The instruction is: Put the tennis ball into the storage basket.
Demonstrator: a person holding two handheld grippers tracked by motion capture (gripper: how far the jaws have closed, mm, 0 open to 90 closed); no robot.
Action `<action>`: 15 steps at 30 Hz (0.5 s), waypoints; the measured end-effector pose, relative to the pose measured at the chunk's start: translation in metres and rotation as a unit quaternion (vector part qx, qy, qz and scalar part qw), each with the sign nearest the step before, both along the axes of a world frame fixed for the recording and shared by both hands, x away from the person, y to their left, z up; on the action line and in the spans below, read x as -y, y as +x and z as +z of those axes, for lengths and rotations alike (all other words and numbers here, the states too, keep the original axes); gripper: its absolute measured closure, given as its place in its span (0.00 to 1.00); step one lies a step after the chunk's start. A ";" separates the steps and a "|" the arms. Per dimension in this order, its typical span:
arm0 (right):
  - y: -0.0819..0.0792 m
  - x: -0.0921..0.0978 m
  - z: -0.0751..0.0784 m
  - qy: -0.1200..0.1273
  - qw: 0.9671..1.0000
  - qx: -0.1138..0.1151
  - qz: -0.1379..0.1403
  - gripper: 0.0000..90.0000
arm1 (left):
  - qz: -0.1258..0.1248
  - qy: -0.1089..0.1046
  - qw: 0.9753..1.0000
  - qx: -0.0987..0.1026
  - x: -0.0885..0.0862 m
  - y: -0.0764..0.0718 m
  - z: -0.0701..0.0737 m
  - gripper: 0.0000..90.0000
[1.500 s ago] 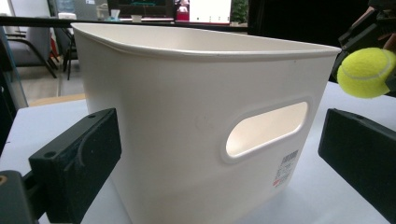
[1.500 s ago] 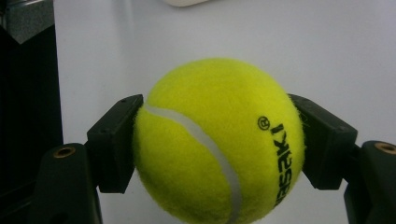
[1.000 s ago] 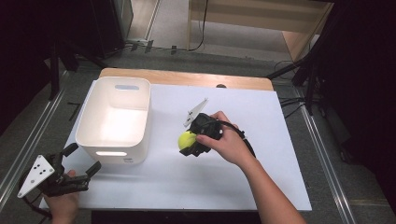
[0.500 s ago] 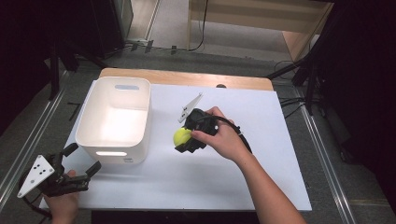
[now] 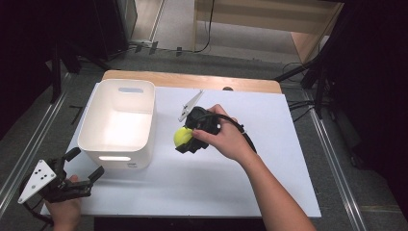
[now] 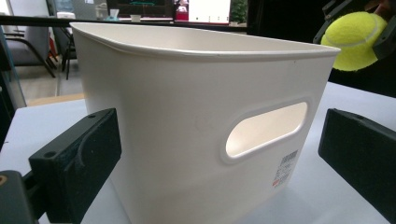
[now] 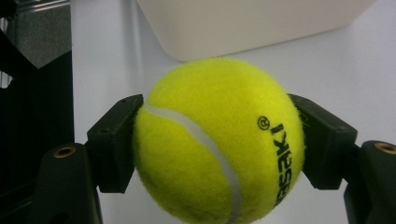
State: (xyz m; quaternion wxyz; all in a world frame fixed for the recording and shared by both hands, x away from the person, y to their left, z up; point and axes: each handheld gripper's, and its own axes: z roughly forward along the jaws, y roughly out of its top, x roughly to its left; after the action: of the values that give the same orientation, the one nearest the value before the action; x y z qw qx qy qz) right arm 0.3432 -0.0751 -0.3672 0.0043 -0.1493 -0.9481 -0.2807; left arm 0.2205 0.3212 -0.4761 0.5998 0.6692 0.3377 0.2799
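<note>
A yellow tennis ball is clamped between the jaws of my right gripper, held above the white table just right of the white bin. In the right gripper view the tennis ball sits squeezed between both black pads, with the bin close ahead. My left gripper rests open at the table's front left corner, facing the bin's near wall. In the left gripper view its wide-apart fingers frame the bin and its handle slot, and the tennis ball hangs at upper right.
The white table sheet spreads to the right and front of the bin. A wooden strip edges the far side. Metal rails run along both table sides, with dark floor and cables beyond.
My right gripper has carried the tennis ball leftward toward the bin. The left gripper has stayed where it was, still open.
</note>
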 end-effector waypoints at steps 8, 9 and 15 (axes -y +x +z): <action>0.002 -0.007 0.008 0.006 1.000 0.002 0.004 0.26 | -0.001 -0.001 1.000 0.000 0.000 0.000 0.000 0.00; 0.004 -0.008 0.009 0.006 1.000 0.006 0.009 0.26 | -0.001 -0.001 1.000 0.000 0.000 0.000 0.000 0.00; 0.005 -0.017 0.016 0.004 1.000 0.007 0.011 0.26 | -0.001 -0.003 1.000 0.001 0.000 0.000 0.000 0.00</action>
State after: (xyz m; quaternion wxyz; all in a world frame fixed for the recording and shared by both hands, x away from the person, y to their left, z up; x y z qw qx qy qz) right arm 0.3483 -0.0586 -0.3517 0.0015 -0.1365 -0.9487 -0.2852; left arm 0.2208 0.3211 -0.4762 0.6026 0.6672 0.3374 0.2790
